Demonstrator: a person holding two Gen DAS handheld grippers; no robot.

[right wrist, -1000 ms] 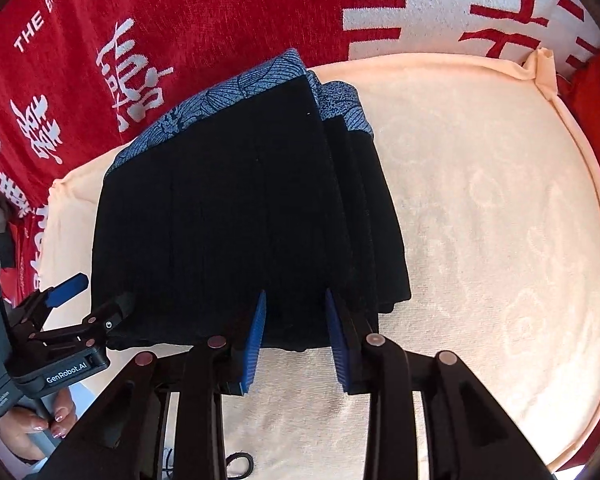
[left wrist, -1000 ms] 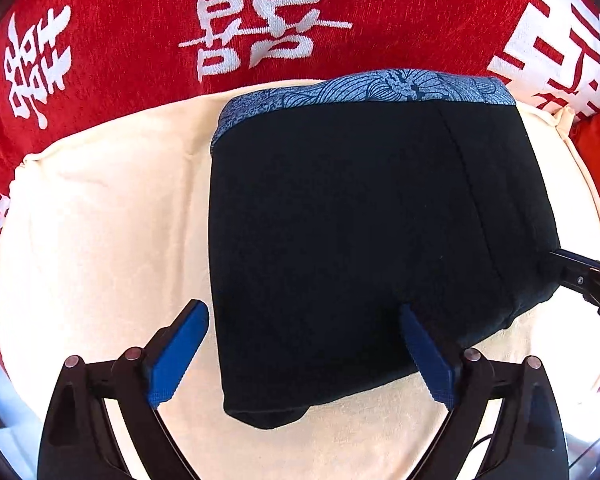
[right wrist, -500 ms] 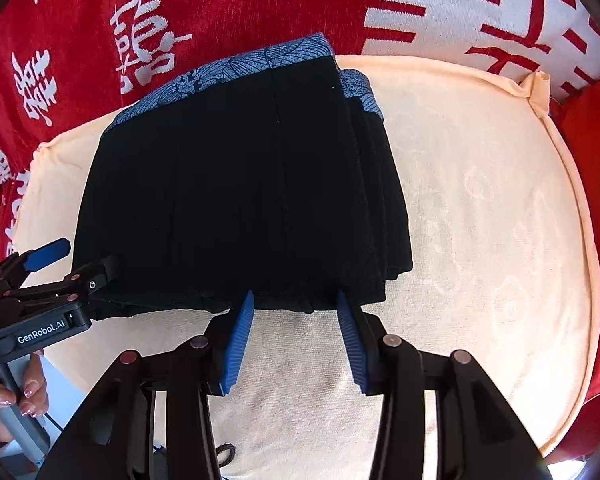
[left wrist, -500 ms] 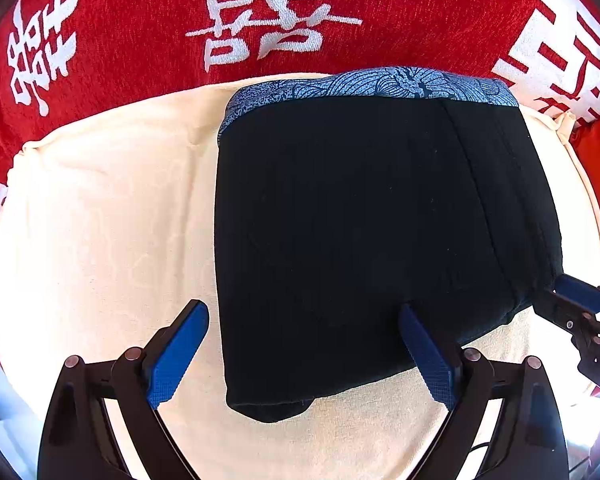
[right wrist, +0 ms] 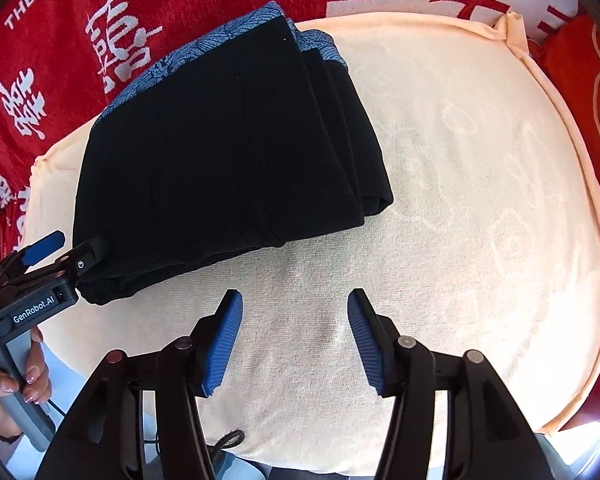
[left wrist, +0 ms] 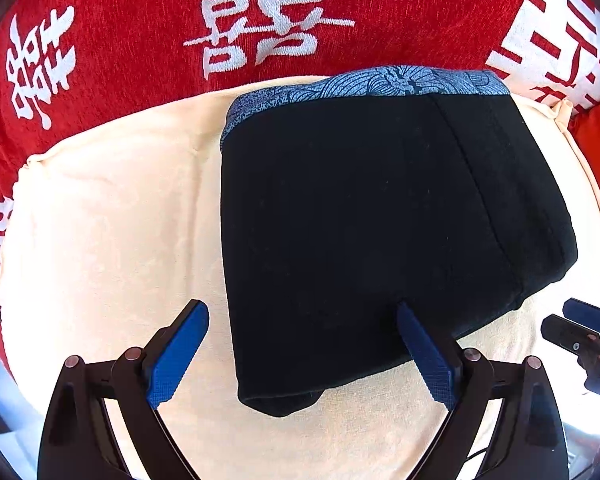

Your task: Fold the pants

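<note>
The black pants [left wrist: 360, 220] lie folded into a thick stack on a cream cushion [left wrist: 100, 240], their blue patterned waistband [left wrist: 360, 82] at the far edge. My left gripper [left wrist: 302, 354] stands wide open over the stack's near corner, and its pads do not squeeze the cloth. In the right wrist view the same pants [right wrist: 220, 160] sit at the left, with the left gripper [right wrist: 66, 254] at their near corner. My right gripper [right wrist: 294, 340] hangs over bare cushion beside the stack, its jaws opening with nothing between them. It also shows as the right gripper [left wrist: 572, 328] at the left wrist view's edge.
A red blanket with white characters [left wrist: 140, 20] covers the surface behind and around the cushion [right wrist: 480, 200]. A person's hand [right wrist: 8, 384] grips the left tool's handle at the lower left. The cushion's right half is bare cloth.
My right gripper came off the near edge of the pants, drew away to the side and spread its jaws. The left gripper and the folded stack stayed put.
</note>
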